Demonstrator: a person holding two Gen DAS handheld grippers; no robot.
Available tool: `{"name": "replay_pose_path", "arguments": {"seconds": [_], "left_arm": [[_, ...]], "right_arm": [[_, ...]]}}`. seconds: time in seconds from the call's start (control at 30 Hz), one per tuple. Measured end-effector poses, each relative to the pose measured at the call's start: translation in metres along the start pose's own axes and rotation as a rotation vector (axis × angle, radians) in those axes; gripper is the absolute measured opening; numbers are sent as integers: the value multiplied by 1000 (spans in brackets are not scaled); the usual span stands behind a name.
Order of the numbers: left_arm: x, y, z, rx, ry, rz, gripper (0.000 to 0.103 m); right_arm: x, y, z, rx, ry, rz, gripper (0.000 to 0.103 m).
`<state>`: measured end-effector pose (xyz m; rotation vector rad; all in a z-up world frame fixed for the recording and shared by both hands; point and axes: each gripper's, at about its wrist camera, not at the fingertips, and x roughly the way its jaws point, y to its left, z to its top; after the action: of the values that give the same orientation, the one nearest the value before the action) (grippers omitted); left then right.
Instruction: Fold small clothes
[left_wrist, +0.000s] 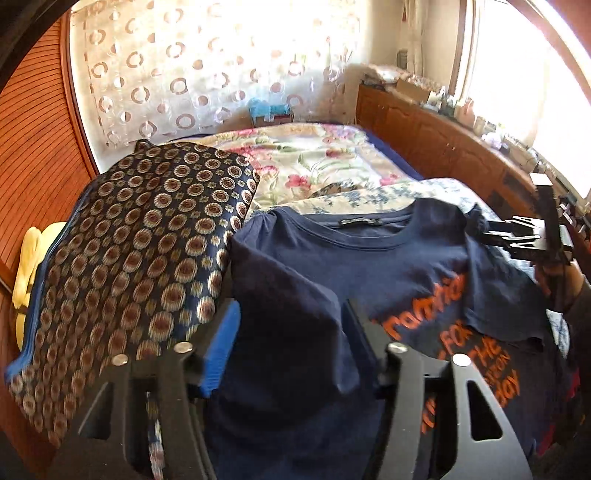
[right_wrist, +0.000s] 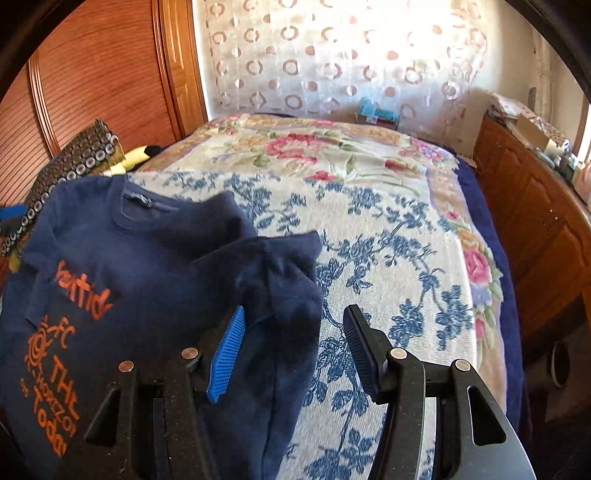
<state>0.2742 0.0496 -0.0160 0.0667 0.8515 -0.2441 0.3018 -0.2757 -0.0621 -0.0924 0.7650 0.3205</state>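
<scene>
The T-shirt (right_wrist: 155, 258) lies on a floral towel (right_wrist: 388, 258) spread over the bed (right_wrist: 491, 229), at the bed's left edge. A patterned cloth (left_wrist: 147, 236) lies just left of it, overlapping that edge.

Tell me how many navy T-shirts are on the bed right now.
1. The navy T-shirt with orange lettering lies on the blue-flowered cloth, beside the circle-patterned fabric. More clothes could be hidden out of view.

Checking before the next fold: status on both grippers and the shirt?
Left gripper open, shirt sleeve between pads. Right gripper open, straddling sleeve edge. Navy t-shirt face up on bed, sleeves folded in. Patterned cloth alongside, touching the left edge.
</scene>
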Motion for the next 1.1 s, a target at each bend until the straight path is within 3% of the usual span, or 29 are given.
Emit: {"name": "replay_pose_path", "arguments": {"seconds": [0.37,0.63,0.9,1.1], "left_arm": [[51,-9,13,103,92,99,57],[67,-13,16,145,108,142,8],[19,9,34,49,-89,215,5],[26,20,31,28,-62,201,5]], "right_arm": [[5,-8,1,-8,-10,11,61],[14,-5,2,-14,-7,-1,66],[15,-5,3,-15,-7,-4,66],[15,-6,3,-16,-8,-4,66]]}}
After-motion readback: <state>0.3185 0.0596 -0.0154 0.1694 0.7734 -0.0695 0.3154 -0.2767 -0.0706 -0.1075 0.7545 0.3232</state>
